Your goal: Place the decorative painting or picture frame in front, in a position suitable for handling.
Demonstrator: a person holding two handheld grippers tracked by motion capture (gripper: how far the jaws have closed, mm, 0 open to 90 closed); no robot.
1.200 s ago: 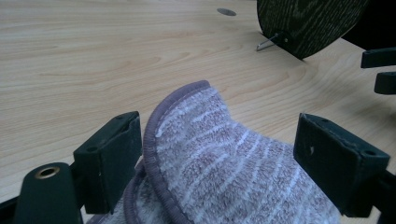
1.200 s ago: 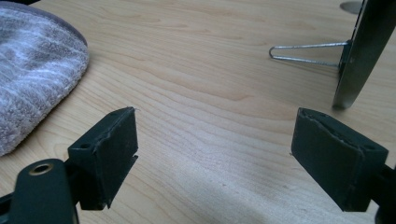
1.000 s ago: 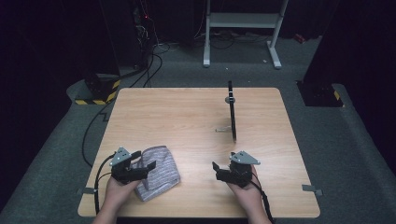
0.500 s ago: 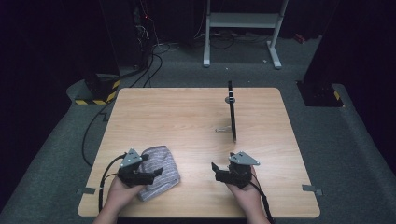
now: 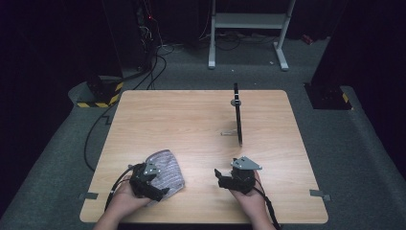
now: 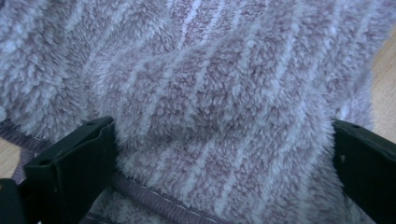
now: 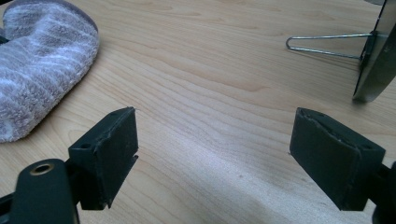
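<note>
**High view: left gripper poised over a fluffy cloth**

A striped, lilac-grey fleece cloth (image 5: 165,168) lies bunched near the front left of the wooden table (image 5: 191,124). The left gripper (image 5: 158,192) sits on the cloth's near edge, jaws spread wide on either side of a raised fold, not closed on it. In the left gripper view, the stitched hem (image 6: 154,198) runs between the jaws. To grip well, it should likely press down so both jaws catch hem and pile before closing. The right gripper (image 5: 220,176) rests wide open and empty, well apart from the cloth. Farther back stands a thin black stand (image 5: 237,115).
</note>
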